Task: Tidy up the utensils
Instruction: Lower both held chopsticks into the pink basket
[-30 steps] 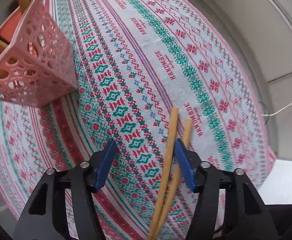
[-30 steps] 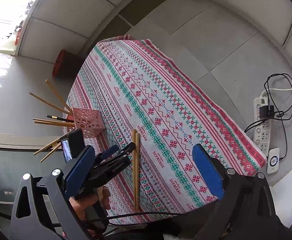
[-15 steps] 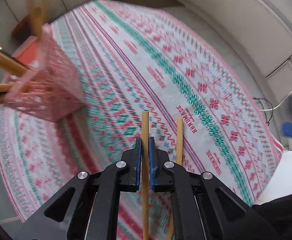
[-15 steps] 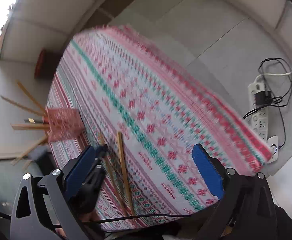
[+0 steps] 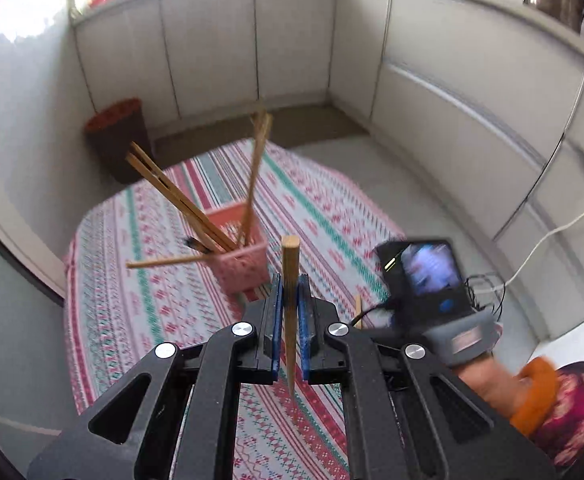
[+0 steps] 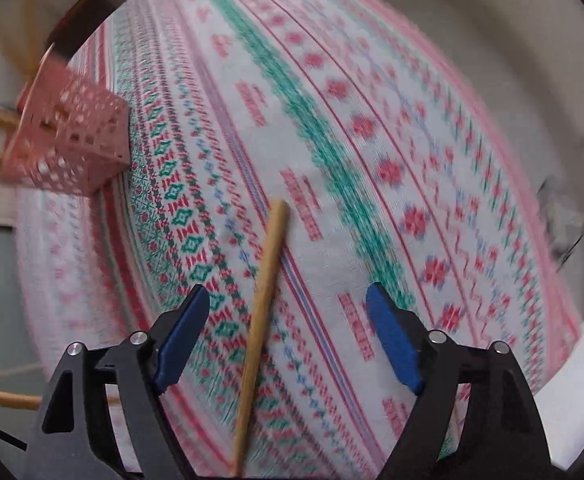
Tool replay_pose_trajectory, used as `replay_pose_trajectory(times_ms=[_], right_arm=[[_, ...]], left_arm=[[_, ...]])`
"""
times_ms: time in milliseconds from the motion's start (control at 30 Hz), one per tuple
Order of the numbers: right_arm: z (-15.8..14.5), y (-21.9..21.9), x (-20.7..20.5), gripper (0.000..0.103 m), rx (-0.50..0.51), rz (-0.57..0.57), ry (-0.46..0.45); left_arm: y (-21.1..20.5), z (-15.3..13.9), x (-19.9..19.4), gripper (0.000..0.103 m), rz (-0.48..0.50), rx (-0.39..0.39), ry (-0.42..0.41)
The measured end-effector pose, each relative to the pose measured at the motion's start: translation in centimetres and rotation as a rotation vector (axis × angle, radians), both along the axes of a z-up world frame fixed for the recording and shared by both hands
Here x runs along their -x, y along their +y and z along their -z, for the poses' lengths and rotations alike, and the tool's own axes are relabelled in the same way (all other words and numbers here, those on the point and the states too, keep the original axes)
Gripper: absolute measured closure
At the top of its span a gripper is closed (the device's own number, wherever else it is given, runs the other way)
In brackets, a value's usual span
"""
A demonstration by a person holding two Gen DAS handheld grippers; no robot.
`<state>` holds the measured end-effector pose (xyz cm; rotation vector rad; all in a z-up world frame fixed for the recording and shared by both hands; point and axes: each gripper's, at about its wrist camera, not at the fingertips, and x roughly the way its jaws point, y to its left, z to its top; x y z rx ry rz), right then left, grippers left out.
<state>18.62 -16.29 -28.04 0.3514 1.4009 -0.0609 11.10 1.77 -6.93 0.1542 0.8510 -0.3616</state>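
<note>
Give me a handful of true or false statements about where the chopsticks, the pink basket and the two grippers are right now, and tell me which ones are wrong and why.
1. The left hand-held gripper is shut on a chopstick. True.
2. The right hand-held gripper is shut on a chopstick. False: its jaws stand wide open, and the chopstick on the tablecloth lies between them, ungripped.
3. The pink basket already holds several chopsticks. True.
4. The pink basket lies tipped on its side. False: it stands upright on the tablecloth.
5. A dark bin stands on the floor beyond the table. True.
</note>
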Motion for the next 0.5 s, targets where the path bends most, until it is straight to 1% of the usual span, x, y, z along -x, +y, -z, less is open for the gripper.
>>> replay_pose_trajectory(times_ms=[33, 67, 100, 133, 167, 233, 300, 400, 500], right_arm=[[0.0, 0.8, 0.0, 0.034, 0.032, -0.016, -0.008], [0.0, 1.5, 0.1, 0.048, 0.089, -0.024, -0.02], [-0.2, 2.0, 0.2, 0.058, 0.139, -0.036, -0.038], [-0.3, 2.4, 0.2, 0.063, 0.16, -0.044, -0.052], [-0.4, 2.5, 0.2, 0.092, 0.172, -0.052, -0.07], [-0.3, 2.4, 0.1, 0.095, 0.129, -0.052, -0.071], [-0.9, 1.8, 0.2, 0.096, 0.078, -0.031, -0.09], [-4.5, 0.2, 1.1, 0.096, 0.008, -0.022, -0.189], [-10.1, -1.7, 3.0, 0.096, -0.042, -0.039, -0.33]], left_arm=[[0.1, -0.2, -0.4, 0.097, -0.003, 0.007, -0.01], [0.3, -0.5, -0.2, 0.097, -0.006, 0.013, -0.018], [0.5, -0.7, -0.1, 0.097, -0.008, 0.02, -0.023], [0.7, -1.1, 0.1, 0.097, -0.013, 0.029, -0.032], [0.8, -1.4, 0.2, 0.097, -0.015, 0.036, -0.039], [1.4, -1.8, 0.4, 0.097, -0.02, 0.054, -0.052], [2.0, -2.6, 0.6, 0.097, -0.025, 0.087, -0.066], [3.5, -4.3, 0.9, 0.097, -0.035, 0.157, -0.087], [4.9, -6.1, 0.7, 0.097, -0.05, 0.23, -0.114]])
